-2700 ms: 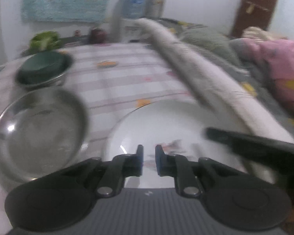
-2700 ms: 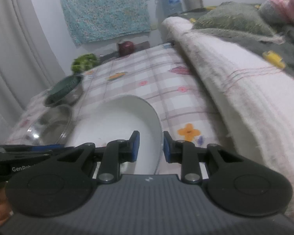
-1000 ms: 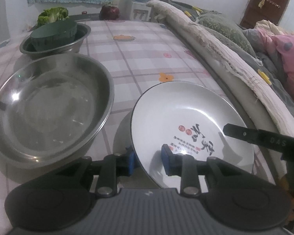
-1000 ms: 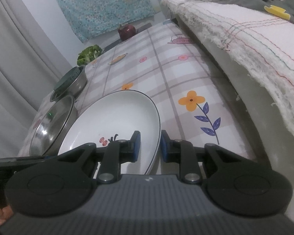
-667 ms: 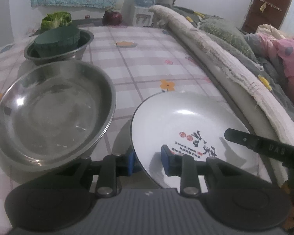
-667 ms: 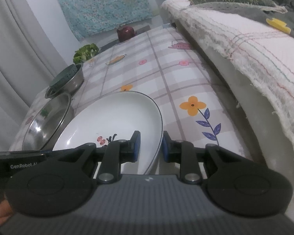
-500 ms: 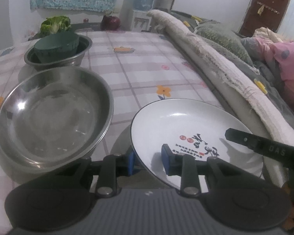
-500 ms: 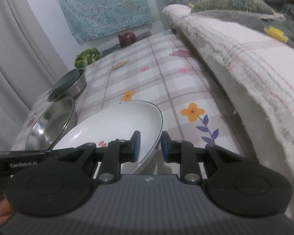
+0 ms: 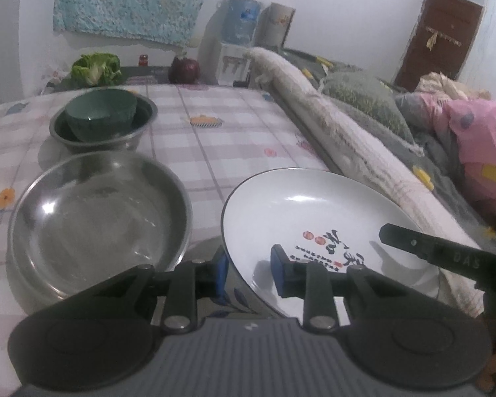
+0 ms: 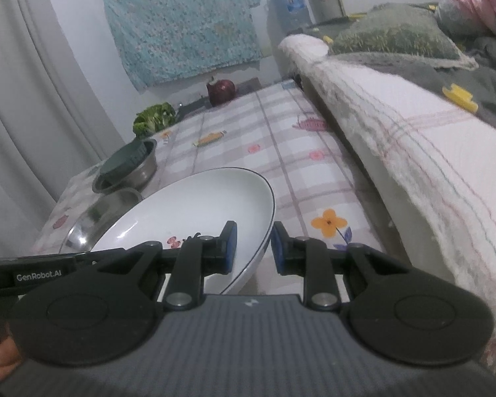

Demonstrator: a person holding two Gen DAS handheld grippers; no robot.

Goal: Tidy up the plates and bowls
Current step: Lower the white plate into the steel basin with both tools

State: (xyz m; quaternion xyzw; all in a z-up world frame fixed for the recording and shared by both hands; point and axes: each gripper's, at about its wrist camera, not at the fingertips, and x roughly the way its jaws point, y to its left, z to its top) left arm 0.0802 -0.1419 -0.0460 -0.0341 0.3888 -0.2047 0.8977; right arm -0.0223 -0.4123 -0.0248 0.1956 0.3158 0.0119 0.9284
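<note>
The white plate (image 9: 314,218) has just been lifted clear of the table (image 9: 221,139), pinched at opposite rims by left tool (image 9: 249,266) and right tool (image 10: 253,244), beside the steel bowl (image 9: 96,218), probably its destination.

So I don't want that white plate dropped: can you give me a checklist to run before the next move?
1. Left claw clamped on the white plate rim: ok.
2. Right claw clamped on the opposite rim: ok.
3. Plate clear of the tablecloth: ok, shadow beneath.
4. Large steel bowl empty: ok.
5. Plate clear of that bowl's rim: cannot tell.
6. Green bowl nested in the small steel bowl: ok.
</note>
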